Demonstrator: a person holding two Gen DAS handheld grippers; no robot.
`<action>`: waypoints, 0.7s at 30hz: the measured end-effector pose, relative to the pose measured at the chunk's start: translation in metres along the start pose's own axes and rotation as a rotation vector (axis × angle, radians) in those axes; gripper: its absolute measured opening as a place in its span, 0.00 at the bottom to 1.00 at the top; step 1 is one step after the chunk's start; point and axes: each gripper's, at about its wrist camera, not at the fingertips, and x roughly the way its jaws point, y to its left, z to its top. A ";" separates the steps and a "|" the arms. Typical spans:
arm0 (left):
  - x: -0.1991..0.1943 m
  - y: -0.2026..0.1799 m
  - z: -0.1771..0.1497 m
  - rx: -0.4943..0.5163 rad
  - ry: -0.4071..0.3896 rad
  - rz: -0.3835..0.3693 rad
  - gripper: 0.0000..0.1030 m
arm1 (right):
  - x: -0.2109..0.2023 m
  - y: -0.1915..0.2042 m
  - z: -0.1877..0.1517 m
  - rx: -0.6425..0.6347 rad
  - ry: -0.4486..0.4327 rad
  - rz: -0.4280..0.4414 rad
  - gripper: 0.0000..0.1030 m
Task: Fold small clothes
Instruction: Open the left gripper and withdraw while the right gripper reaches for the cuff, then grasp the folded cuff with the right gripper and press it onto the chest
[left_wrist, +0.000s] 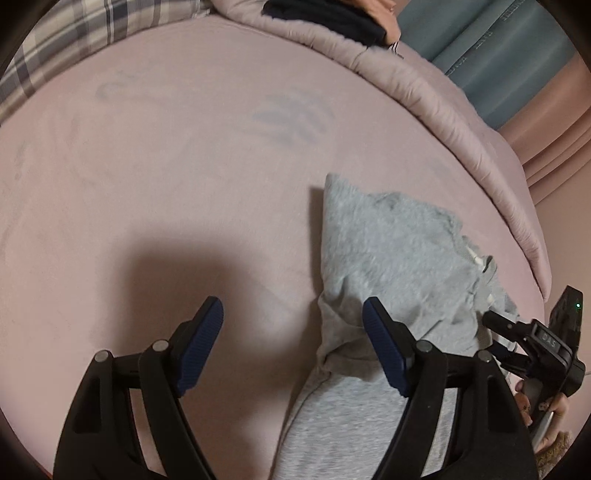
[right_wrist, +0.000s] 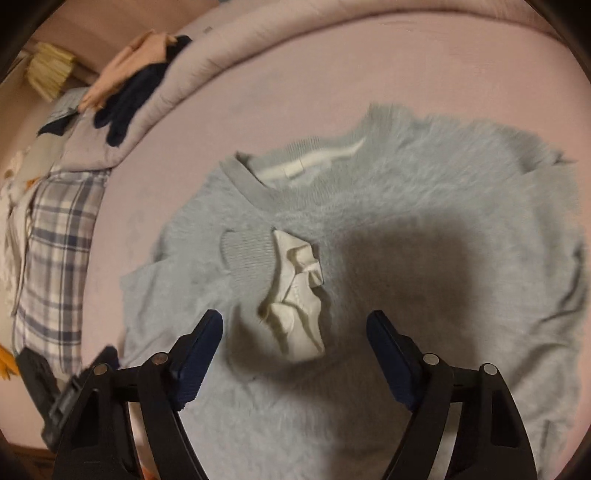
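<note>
Now the left gripper (left_wrist: 293, 314) is seen with its jaws spread wide and nothing caught between them, its blue pads (left_wrist: 201, 343) hung above the pink bedsheet (left_wrist: 147, 177). Its right finger is laid over the edge of the fuzzy grey-blue sweater (left_wrist: 388, 243), which is bunched at the right of that view, while the left finger is cast over bare sheet and a dark shadow. Further right, the right gripper (left_wrist: 496, 325) is glimpsed at the sweater's far edge, though its jaws cannot be judged from there.

Over in the right wrist view, the right gripper (right_wrist: 295, 332) is shown wide open too, nothing held, poised just above the sweater (right_wrist: 424, 206). The garment is spread front-up across the middle of the bed, neckline (right_wrist: 251, 181) turned away from the camera. A ribbed cuff (right_wrist: 247, 254) is folded onto the chest, and a crumpled white piece of fabric (right_wrist: 295, 291) is found beside it, directly between the fingers' line of sight. A rolled pink comforter (right_wrist: 207, 62) is ranged along the bed's edge, with dark and peach clothes (right_wrist: 136, 81) heaped on it. A plaid pillow (right_wrist: 59, 236) is set at the left.
</note>
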 end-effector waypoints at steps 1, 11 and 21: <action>0.001 0.001 0.000 -0.005 0.003 -0.005 0.75 | 0.004 0.001 -0.001 0.000 0.002 0.000 0.72; 0.005 -0.011 0.008 -0.021 0.011 -0.053 0.75 | -0.033 0.020 -0.009 -0.104 -0.127 0.060 0.12; 0.020 -0.060 0.011 0.075 0.018 -0.058 0.75 | -0.092 -0.006 -0.002 -0.107 -0.312 -0.042 0.12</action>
